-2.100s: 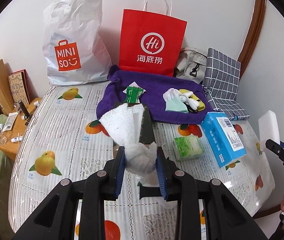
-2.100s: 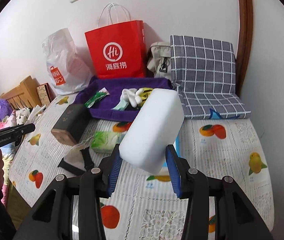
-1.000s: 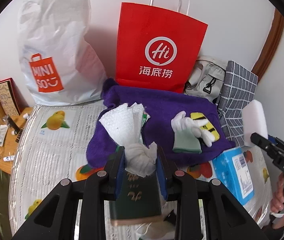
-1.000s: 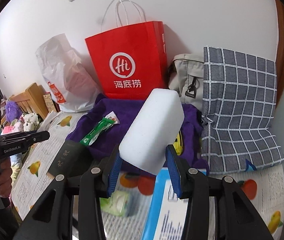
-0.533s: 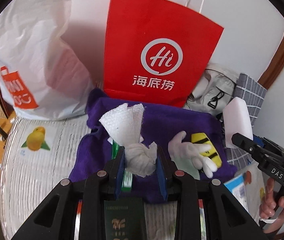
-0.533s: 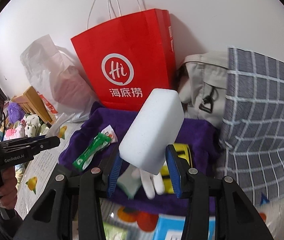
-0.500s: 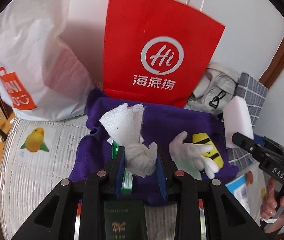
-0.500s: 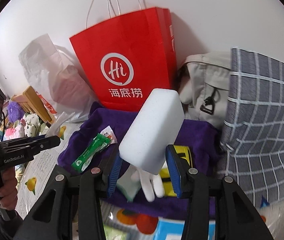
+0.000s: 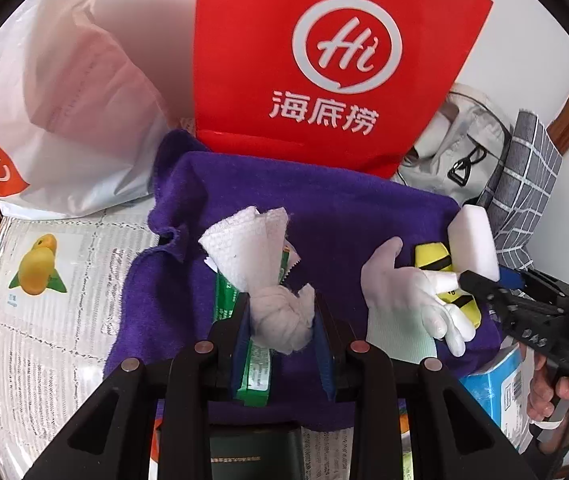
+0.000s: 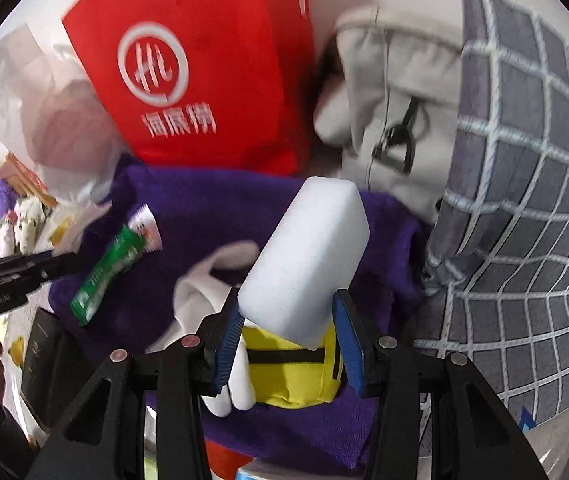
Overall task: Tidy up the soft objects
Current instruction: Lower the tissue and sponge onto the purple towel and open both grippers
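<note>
Lowering both loads right onto the fuzzy purple towel (image 9: 336, 200) before letting go seems smart. Left gripper (image 9: 282, 334) pinches a knotted, crinkly white paper-towel wad (image 9: 268, 280) above it; right gripper (image 10: 288, 334) squeezes a smooth white foam sponge block (image 10: 308, 256) over the yellow striped pouch (image 10: 292, 376).

Bare purple towel (image 9: 324, 208) between green packet (image 9: 258, 364) and white glove (image 9: 400, 292). Blocked behind by red paper bag (image 9: 324, 60), grey bag (image 10: 396, 120) and checked cushion (image 10: 524, 200). Open surface (image 9: 64, 320) leftward.
</note>
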`<state>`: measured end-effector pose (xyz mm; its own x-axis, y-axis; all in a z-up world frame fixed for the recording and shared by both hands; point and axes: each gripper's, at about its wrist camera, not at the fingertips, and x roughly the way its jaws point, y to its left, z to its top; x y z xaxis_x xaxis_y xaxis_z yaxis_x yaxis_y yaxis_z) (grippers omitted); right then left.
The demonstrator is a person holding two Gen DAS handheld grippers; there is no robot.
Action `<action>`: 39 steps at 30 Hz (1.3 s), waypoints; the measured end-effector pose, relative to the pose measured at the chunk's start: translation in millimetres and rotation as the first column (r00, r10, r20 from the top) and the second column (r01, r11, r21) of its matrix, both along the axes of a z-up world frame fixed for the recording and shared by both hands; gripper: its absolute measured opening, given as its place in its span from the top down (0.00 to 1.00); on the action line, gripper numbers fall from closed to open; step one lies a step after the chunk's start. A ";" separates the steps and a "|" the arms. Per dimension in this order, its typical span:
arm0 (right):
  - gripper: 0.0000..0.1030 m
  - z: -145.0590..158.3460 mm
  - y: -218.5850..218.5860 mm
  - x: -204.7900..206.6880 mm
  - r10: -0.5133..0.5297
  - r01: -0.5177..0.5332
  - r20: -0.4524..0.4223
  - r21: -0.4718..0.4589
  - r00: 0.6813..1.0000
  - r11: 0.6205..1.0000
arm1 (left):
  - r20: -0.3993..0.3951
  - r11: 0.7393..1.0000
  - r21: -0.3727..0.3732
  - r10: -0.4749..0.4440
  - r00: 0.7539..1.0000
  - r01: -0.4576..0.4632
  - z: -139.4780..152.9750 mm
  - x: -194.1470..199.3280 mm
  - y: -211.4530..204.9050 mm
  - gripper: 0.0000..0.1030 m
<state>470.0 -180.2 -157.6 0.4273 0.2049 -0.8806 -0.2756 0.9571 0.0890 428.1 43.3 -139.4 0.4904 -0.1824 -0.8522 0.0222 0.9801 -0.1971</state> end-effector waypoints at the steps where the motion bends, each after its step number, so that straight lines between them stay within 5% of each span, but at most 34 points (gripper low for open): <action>1: 0.57 -2.7 2.7 -0.2 0.004 -0.004 0.005 -0.021 1.000 1.000 | -0.006 1.000 -0.001 -0.004 1.000 0.004 -2.0 0.2 -1.2 0.73; 6: 0.53 -8.6 16.1 -1.5 0.023 -0.022 0.018 -0.062 1.000 0.998 | -0.024 1.000 -0.013 -0.008 1.000 0.008 -6.3 2.0 -1.3 0.73; 17: 0.52 -8.6 16.0 0.4 0.050 -0.046 -0.044 0.075 0.998 0.996 | -0.063 0.998 -0.056 -0.030 0.998 0.026 -13.9 8.6 0.9 0.73; 26: 0.44 25.0 10.6 -12.2 0.049 -0.051 0.013 0.206 0.999 0.977 | -0.092 0.995 -0.088 -0.059 0.994 0.051 -21.1 10.6 -2.7 0.72; 32: 0.44 37.1 18.3 -21.7 0.064 -0.075 0.059 0.194 0.996 0.978 | -0.112 0.989 -0.138 -0.072 0.991 0.056 -20.9 11.2 -7.0 0.54; 39: 0.44 57.6 25.8 -41.4 0.063 -0.088 0.123 0.205 0.990 0.975 | -0.081 0.991 -0.119 -0.070 0.994 0.060 -8.4 5.3 -5.6 0.49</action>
<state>428.6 -154.4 -99.9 0.4991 0.4150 -0.7607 -0.3664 0.8966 0.2487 433.4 37.7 -147.8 0.4009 -0.3120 -0.8614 0.0639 0.9475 -0.3134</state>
